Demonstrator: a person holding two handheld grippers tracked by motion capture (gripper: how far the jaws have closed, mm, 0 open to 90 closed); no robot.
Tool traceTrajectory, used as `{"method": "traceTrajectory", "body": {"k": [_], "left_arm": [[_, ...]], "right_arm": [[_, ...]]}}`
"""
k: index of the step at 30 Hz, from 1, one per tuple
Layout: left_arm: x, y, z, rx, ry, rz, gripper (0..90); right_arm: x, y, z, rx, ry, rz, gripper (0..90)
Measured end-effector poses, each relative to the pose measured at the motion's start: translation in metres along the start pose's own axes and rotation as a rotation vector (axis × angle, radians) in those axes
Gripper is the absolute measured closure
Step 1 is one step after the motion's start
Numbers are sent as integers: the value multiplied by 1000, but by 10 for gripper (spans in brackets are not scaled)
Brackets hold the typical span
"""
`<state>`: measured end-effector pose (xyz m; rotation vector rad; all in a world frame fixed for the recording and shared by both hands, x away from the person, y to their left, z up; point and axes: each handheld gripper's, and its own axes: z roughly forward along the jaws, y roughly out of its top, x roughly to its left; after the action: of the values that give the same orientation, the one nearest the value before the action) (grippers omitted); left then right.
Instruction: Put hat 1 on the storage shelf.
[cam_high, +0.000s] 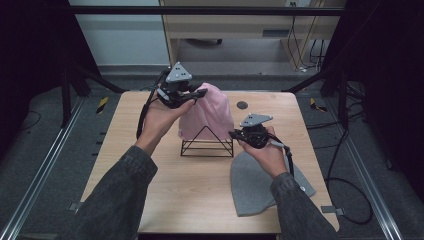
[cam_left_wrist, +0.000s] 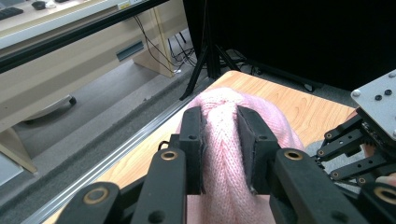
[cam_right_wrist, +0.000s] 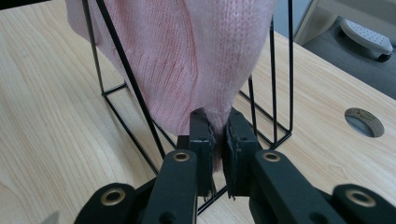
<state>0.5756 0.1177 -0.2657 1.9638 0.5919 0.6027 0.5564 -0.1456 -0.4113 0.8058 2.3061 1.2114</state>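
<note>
Even overhead light brightens the desk (cam_high: 165, 200); the high view falls dark at 9 and 3 o'clock. Shadows are soft; close-up tongs look slightly blurred.

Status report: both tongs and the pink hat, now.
Left tongs shut on pink hat top. Right tongs shut on its lower edge. Hat draped over black wire stand. Grey hat lies clear.

no readable writing anywhere
nothing on the hats, the stand or the tabletop carries legible letters or numbers.
</note>
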Motion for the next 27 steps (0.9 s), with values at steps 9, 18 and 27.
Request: {"method": "traceTrajectory", "body": {"k": [9,18,27], "left_arm": [[2,-10,4,28,-9,1,722],[2,-23,9,34,-20,-4,721],[2,-37,11,44,-44,-13,715]], "right_arm": [[0,-8,3,14,-6,11,835],[0,-15,8,45,-6,13,834],[-2,-22,14,82,-8,25,834]]}}
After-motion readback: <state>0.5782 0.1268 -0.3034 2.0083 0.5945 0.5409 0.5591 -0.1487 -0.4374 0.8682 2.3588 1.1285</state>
